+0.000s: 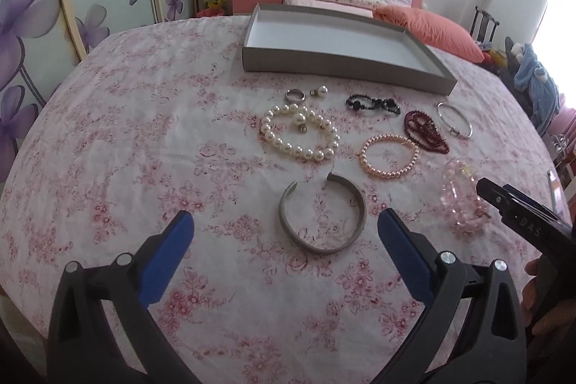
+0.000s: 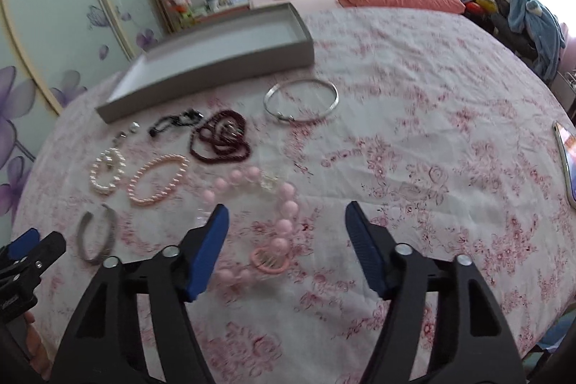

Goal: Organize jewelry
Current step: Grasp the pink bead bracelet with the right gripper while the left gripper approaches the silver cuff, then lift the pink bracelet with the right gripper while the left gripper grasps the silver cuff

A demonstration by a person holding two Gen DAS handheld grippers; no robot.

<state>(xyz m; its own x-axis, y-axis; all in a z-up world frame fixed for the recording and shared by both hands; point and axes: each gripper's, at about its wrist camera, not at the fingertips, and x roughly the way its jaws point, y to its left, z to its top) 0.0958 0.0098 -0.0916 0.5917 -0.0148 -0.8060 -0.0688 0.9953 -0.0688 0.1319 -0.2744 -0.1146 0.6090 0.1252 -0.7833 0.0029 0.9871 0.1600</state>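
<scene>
Jewelry lies on a floral bedspread in front of an empty grey tray [image 1: 345, 69] [image 2: 216, 67]. My left gripper [image 1: 286, 224] is open, its fingers either side of a grey cuff bangle [image 1: 354, 222] [image 2: 97, 234]. Beyond it lie a white pearl bracelet [image 1: 300, 135] [image 2: 106, 171], a pink pearl bracelet [image 1: 388, 158] [image 2: 158, 180], a dark red bead strand [image 1: 426, 132] [image 2: 219, 137], a black bead bracelet [image 1: 372, 104] and a silver bangle [image 1: 454, 120] [image 2: 300, 99]. My right gripper [image 2: 286, 218] is open above a pale pink bead bracelet [image 2: 266, 211] [image 1: 462, 200].
A silver ring [image 1: 296, 95] and pearl earrings [image 1: 318, 91] sit near the tray. A phone [image 2: 567, 161] lies at the bed's right edge. An orange pillow [image 1: 428, 26] is behind the tray. Wardrobe doors stand at left.
</scene>
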